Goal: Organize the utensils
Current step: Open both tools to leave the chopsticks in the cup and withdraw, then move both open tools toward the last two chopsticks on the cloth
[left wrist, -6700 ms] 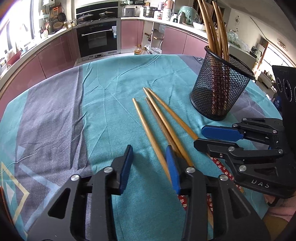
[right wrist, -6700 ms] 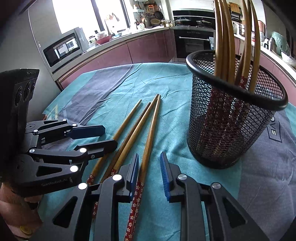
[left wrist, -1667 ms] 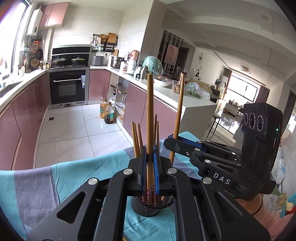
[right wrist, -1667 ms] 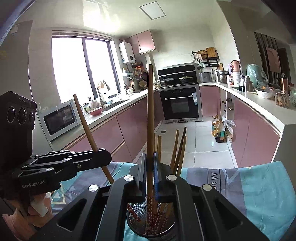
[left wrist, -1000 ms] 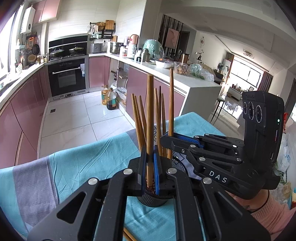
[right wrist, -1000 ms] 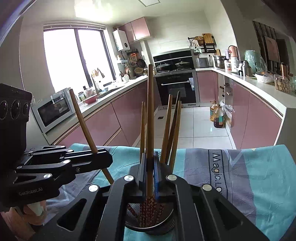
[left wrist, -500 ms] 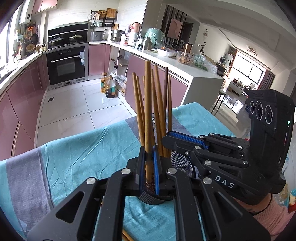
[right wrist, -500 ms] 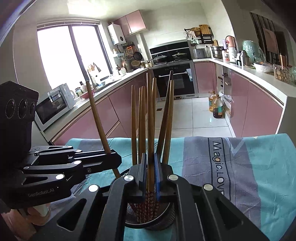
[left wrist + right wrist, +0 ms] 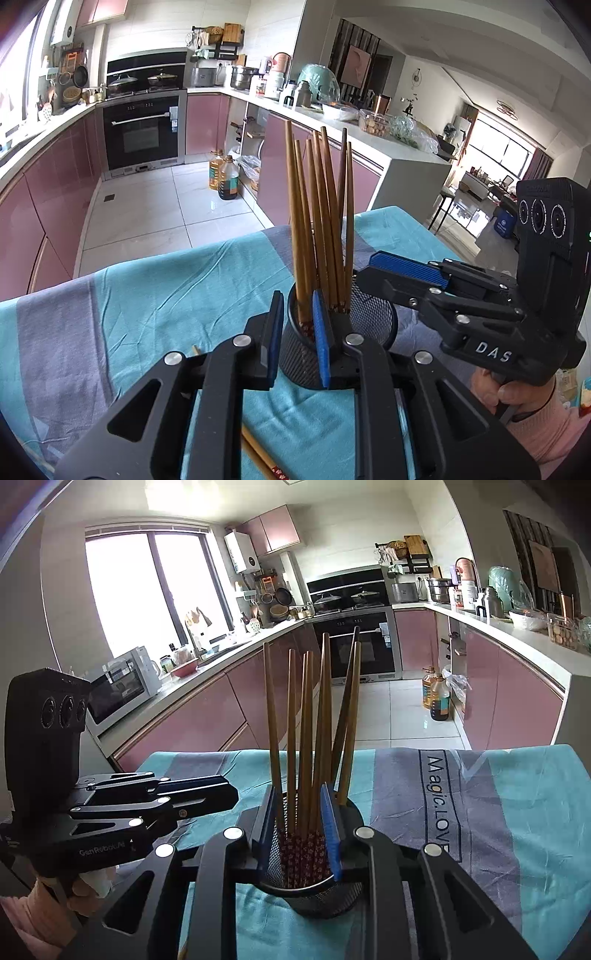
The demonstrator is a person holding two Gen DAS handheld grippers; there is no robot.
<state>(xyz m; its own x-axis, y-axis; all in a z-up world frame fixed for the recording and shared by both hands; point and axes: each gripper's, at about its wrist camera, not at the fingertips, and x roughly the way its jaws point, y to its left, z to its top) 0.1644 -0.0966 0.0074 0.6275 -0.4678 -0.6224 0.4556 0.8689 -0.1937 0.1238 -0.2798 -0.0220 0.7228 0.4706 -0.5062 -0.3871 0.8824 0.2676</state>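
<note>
Chopsticks [image 9: 325,206] look like smooth wood with patterned red ends. The holder [image 9: 314,893] is black wire mesh. The cloth [image 9: 155,295] is matt, creased fabric. Both grippers' bodies are matt black plastic; the cabinets [image 9: 192,716] are glossy.

Oven [image 9: 144,134], microwave [image 9: 120,686], 2 oil bottles [image 9: 223,177], tablecloth [image 9: 147,295].

Your left tongs [image 9: 297,336] block the front of the mesh holder [image 9: 373,314], so you cannot see where the chopsticks [image 9: 321,221] rest inside it. The loose chopstick [image 9: 258,456] on the desk [image 9: 147,295] runs under the tongs' frame and is cut off by the bottom edge of the left view. In the right view, your right tongs [image 9: 299,830] cover the mesh holder's rim, and the lettering on the cloth [image 9: 437,797] disappears behind the frame.
</note>
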